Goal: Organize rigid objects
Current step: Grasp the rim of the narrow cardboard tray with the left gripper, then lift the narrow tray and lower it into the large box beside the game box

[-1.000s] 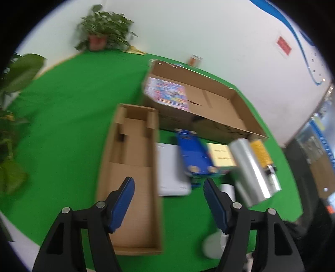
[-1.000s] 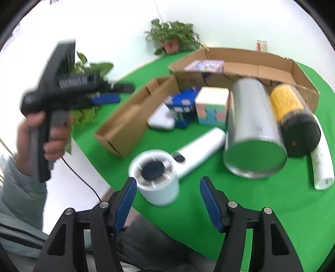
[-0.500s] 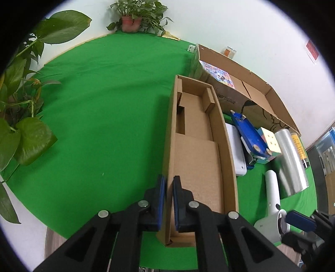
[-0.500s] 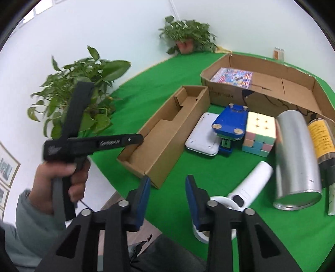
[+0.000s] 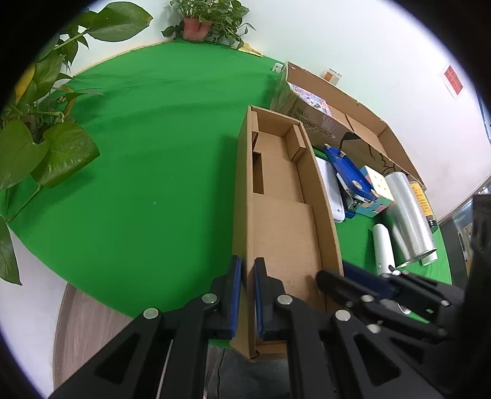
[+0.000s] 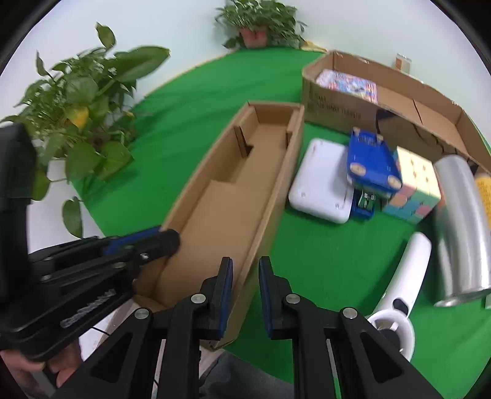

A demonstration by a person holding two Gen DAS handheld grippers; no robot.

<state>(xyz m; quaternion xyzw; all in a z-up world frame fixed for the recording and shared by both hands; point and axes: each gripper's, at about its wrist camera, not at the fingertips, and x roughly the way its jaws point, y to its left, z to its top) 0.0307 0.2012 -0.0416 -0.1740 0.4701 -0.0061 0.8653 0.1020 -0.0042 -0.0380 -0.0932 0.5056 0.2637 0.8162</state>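
A long empty cardboard tray [image 5: 285, 214] lies on the green table, also in the right wrist view [image 6: 233, 196]. My left gripper [image 5: 247, 294] is shut on the tray's left wall at its near end. My right gripper [image 6: 244, 294] straddles the tray's right wall near that end; its jaws stand a little apart from the wall. Right of the tray lie a white flat device [image 6: 322, 181], a blue stapler-like tool [image 6: 371, 159], a pastel puzzle cube [image 6: 414, 184], a silver cylinder [image 6: 460, 227], a white handheld fan [image 6: 402, 282] and a yellow-labelled can [image 5: 422, 196].
A big open cardboard box [image 6: 399, 98] with a colourful booklet [image 6: 346, 83] stands behind the objects. Potted plants stand at the left [image 6: 79, 107] and at the far edge [image 6: 260, 21]. The table's near edge runs just under the grippers.
My left gripper came down and shut on the tray's left wall. My right gripper narrowed and moved from the fan over to the tray's right wall.
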